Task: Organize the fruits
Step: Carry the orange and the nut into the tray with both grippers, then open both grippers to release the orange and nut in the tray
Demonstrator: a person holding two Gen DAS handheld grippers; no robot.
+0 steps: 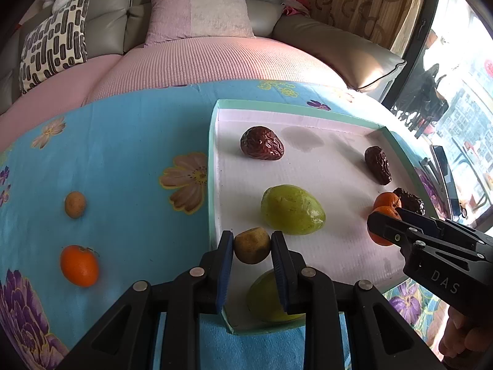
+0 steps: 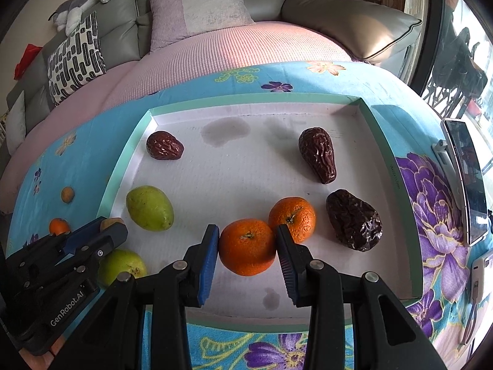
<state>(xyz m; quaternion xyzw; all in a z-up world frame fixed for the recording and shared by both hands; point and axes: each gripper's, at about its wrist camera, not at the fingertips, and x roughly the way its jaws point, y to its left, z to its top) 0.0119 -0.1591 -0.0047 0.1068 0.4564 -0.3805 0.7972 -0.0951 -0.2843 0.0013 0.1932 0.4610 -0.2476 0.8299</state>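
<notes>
A small brown fruit (image 1: pixel 252 245) is pinched by the left tool (image 1: pixel 252 248) over the tray (image 1: pixel 212 166) edge and a tangerine (image 2: pixel 247 247) apparently clamped by the right tool (image 2: pixel 247 248) inside, so either could be bruised or rolled into its neighbour (image 2: pixel 292 219).

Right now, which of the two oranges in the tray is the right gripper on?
The nearer orange, between the right gripper pads. The other orange sits just behind it, towards the dark date, outside the jaws.

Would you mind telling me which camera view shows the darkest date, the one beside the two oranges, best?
The right wrist view: the darkest date lies whole and unobstructed. In the left wrist view it sits at the edge, partly hidden behind an orange and the right gripper.
</notes>
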